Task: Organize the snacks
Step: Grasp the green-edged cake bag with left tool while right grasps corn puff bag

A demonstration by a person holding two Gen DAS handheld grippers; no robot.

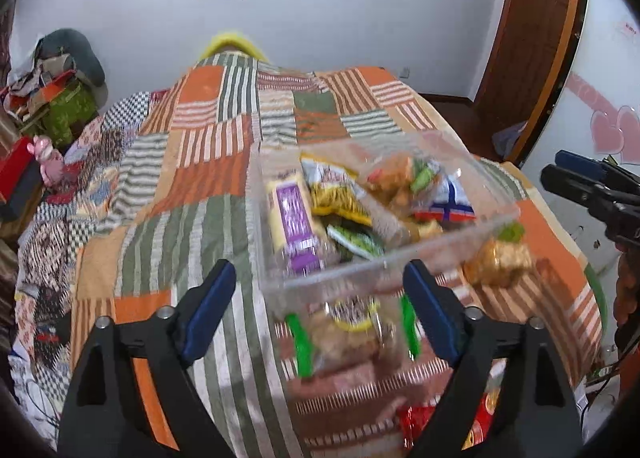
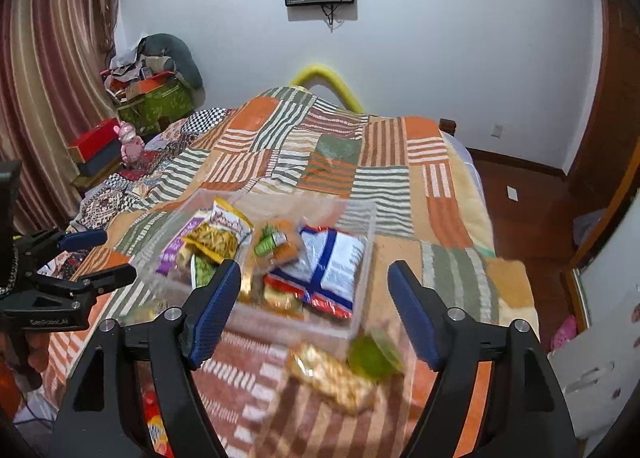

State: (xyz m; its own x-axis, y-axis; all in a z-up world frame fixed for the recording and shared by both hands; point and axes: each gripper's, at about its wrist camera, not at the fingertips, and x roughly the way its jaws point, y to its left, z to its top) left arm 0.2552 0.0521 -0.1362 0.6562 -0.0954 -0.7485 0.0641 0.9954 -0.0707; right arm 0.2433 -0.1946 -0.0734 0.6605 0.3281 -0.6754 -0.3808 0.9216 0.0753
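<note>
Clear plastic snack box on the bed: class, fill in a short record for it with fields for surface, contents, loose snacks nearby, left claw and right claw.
surface: patchwork striped bedspread
container: clear plastic snack box, divided into compartments
contents: purple-labelled packet, yellow noodle-print packet, white packet with blue cross
loose snacks nearby: golden-brown wrapped snack on the bedspread beside the box; green-edged clear packet in front of it
left claw: open, empty
right claw: open, empty

Clear glossy plastic bin (image 1: 460,236), woven quilt (image 1: 208,178)
</note>
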